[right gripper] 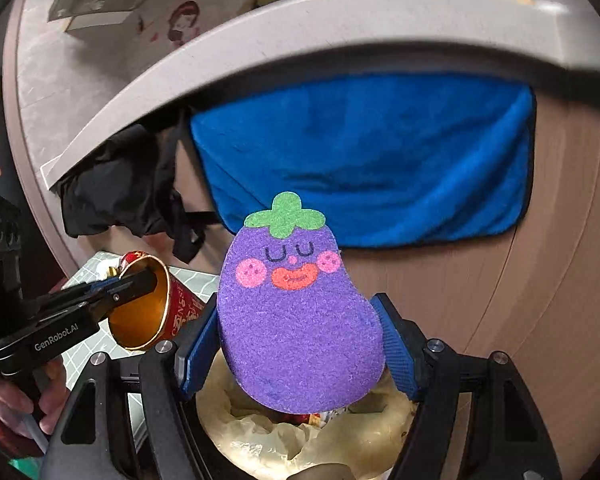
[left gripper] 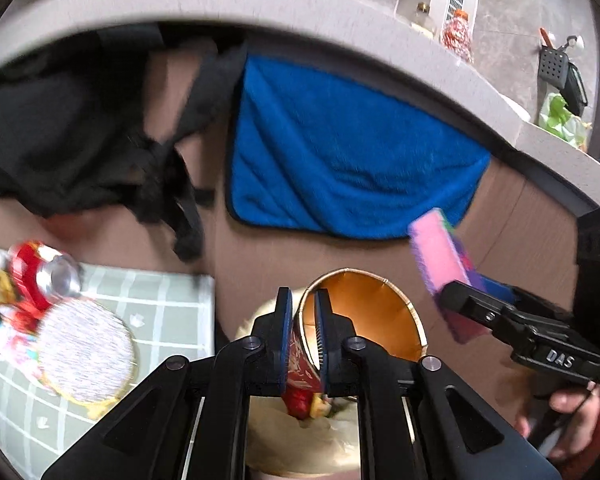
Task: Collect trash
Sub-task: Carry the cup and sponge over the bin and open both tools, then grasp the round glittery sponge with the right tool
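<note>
Cup [left gripper: 364,312] rim pinched between the narrow pads of the left claw [left gripper: 304,336], mouth tipped forward above the bag-lined bin [right gripper: 300,448]. Eggplant sponge [right gripper: 296,316] upright, clamped edgewise in the right claw [right gripper: 300,344], just over that same bin.

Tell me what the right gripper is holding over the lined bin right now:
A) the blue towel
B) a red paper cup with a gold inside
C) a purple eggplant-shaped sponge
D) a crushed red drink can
C: the right gripper has its blue pads against both sides of the purple eggplant-shaped sponge, above the lined bin; the red paper cup is in the left gripper.
</note>
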Tool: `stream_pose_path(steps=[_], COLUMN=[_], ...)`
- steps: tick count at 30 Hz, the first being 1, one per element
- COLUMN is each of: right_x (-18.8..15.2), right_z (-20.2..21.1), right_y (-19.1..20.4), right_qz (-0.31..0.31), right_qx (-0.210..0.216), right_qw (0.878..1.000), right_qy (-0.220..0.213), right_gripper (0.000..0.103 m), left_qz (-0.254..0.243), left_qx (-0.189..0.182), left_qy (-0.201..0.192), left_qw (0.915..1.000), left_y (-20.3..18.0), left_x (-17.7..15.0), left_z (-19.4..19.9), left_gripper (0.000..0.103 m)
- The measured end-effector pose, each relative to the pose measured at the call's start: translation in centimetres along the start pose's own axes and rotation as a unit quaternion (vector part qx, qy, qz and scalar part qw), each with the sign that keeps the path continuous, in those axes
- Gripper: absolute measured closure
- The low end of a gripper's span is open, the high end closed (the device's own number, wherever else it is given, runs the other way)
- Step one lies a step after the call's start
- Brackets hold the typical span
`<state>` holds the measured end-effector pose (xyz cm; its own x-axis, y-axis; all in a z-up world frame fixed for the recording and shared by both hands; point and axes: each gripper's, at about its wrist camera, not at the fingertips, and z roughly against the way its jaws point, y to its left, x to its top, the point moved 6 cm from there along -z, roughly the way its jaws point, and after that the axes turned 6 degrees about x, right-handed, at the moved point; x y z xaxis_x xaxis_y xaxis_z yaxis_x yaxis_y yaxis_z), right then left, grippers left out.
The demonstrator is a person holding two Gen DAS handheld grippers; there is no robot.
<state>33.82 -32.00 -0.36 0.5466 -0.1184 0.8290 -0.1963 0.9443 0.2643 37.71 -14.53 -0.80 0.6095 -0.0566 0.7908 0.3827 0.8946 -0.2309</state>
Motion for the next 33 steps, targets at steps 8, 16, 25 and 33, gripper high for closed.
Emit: stream_pose_path(steps=[8, 16, 25, 33], right_x=[-2.1, -1.1, 1.2, 0.9], right_z=[-2.2, -1.7, -1.2, -5.4], right_y=[-1.9, 1.4, 10.6, 18.4], right_qz=[-0.065, -0.028, 0.052, 0.127], right_qx=[0.031, 0.029, 0.061, 0.034], right_qw=[0.997, 0.999, 0.997, 0.991], right_qy=[0.03, 0.035, 0.001, 0.003], right_gripper=[0.032, 0.032, 0.033, 0.036], left_qz=[0.032, 0.045, 0.101, 0.161], left_qx=[-0.015, 0.031, 0.088, 0.144], left_qy=[0.045, 0.018, -0.012, -0.038], left_qw=[0.9984, 0.9983, 0.9909, 0.9756], left_y=[2.4, 6.8, 16.7, 26.8], left_x=[-1.1, -0.9, -1.5, -3.2], left_z=[-1.4, 2.0, 7.4, 12.3], left_gripper=[0.064, 0.064, 0.064, 0.062])
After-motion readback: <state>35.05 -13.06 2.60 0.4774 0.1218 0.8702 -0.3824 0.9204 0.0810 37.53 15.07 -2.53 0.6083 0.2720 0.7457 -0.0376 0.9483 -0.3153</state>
